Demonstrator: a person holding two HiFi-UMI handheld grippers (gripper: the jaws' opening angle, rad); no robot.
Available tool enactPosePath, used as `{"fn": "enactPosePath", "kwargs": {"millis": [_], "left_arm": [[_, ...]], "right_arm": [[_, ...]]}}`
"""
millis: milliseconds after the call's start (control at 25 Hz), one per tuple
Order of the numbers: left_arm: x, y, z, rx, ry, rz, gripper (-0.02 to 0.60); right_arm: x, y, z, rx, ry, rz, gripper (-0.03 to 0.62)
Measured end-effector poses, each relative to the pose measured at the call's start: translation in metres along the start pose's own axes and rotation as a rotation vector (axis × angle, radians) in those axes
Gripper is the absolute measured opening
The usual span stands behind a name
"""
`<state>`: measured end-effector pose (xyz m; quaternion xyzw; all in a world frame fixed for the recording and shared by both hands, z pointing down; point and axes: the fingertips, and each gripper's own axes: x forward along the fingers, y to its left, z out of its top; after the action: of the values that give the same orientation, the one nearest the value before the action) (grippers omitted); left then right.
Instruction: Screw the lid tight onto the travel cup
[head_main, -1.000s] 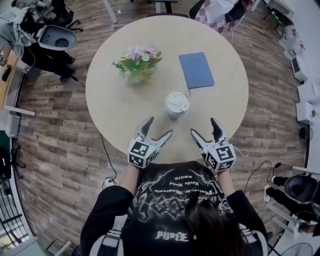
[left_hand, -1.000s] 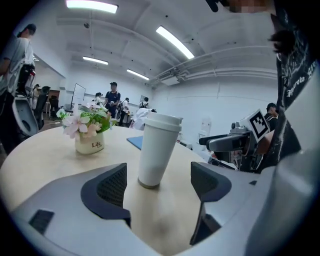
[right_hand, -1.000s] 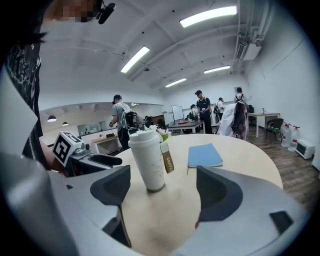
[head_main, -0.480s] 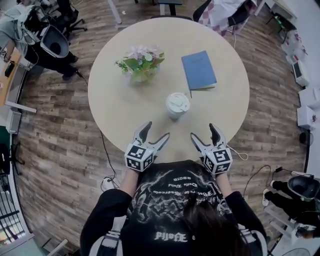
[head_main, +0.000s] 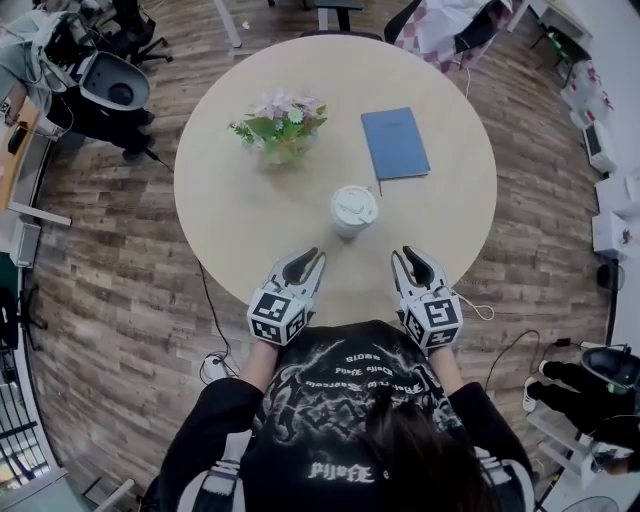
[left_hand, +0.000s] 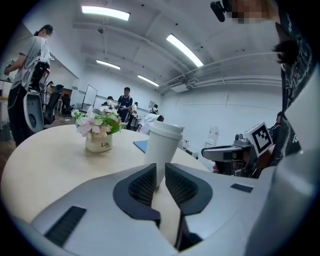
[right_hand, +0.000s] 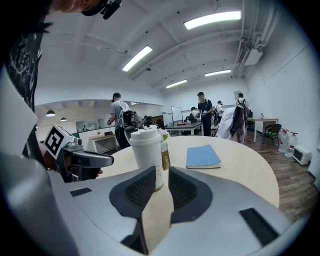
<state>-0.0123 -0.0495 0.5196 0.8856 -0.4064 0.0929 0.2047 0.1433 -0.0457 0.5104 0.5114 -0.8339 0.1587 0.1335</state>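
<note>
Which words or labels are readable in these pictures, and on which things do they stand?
"Life": on the flower pot.
"COFFEE": on the brown label at the cup edge, letters small.
Shirt print: too ornate to read.
Cubes on the left claw and right claw: square patterns only, no words.

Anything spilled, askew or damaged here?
Nothing stands out. The white lidded travel cup stands upright on the round beige table with no spill; the blue notebook lies flat and the white pot of flowers is upright.

Bright, even ceiling strip lights (left_hand: 105, 12) — fisheye edges dark (little glare).
</note>
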Motion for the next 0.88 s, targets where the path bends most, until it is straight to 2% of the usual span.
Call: {"fn": "enactPosePath", "kwargs": {"millis": [120, 480, 880], "left_arm": [[0.0004, -0.0019, -0.0003, 0.009, 0.007, 0.004, 0.031], [0.0047, -0.0055, -0.0004, 0.06, 0.032, 0.031, 0.021], [0.0044, -0.0079, -0.0015, 0.088, 0.048, 0.024, 0.021]], "right_arm": [[-0.0008, -0.0037, 0.0012, 0.006, -0.005, -0.028, 0.008], [-0.0007, -0.0009, -0.002, 0.009, 0.022, -0.022, 0.006], [-0.0018, -0.0013, -0.002, -0.021, 0.036, -0.022, 0.005]]}}
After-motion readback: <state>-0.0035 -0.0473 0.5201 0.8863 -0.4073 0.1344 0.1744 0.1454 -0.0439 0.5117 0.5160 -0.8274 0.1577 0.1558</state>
